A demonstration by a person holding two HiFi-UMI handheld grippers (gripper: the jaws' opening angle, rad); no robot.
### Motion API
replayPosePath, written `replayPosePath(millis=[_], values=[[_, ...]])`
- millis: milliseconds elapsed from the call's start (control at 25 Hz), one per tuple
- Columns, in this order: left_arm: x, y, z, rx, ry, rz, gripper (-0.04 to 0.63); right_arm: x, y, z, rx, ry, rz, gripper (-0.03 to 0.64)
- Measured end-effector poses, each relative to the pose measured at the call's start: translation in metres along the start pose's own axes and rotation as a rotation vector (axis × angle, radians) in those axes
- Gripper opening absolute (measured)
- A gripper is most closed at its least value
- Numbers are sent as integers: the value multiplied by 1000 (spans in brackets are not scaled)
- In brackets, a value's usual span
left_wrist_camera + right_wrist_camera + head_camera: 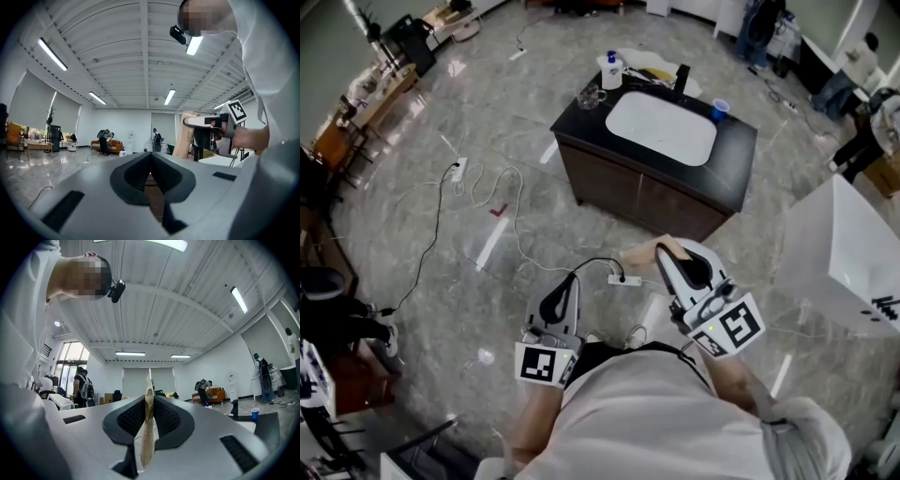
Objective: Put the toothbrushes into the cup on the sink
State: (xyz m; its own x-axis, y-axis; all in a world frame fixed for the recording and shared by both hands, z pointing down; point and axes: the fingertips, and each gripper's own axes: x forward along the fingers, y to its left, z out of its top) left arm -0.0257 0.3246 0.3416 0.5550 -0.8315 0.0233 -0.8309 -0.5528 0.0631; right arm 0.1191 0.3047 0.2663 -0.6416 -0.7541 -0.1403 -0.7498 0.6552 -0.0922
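Note:
The black sink counter [731, 159] with its white basin [661, 127] stands a few steps ahead. On it are a blue cup [720, 110] at the basin's right and a clear glass mug [591, 95] at its left. No toothbrush can be made out at this distance. Both grippers are held close to my body, far from the sink. My right gripper [664, 251] is shut on a thin pale tan flat thing [147, 427], which sticks out past the jaws [639, 254]. My left gripper [571, 281] is shut and holds nothing [150, 169].
A white bottle [611, 70] and a black tap [681, 79] stand at the back of the counter. Cables and a power strip [623, 278] lie on the grey floor between me and the cabinet. A big white box [844, 248] stands at the right. People stand far off.

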Motion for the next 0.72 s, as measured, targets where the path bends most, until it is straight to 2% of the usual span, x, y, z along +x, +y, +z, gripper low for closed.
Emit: replayPosePath(millis=[360, 720], values=[[18, -8, -8, 10, -3, 101, 2, -11, -38, -7, 12, 9, 51, 61], [38, -4, -13, 34, 12, 114, 2, -4, -57, -11, 27, 13, 64, 61]])
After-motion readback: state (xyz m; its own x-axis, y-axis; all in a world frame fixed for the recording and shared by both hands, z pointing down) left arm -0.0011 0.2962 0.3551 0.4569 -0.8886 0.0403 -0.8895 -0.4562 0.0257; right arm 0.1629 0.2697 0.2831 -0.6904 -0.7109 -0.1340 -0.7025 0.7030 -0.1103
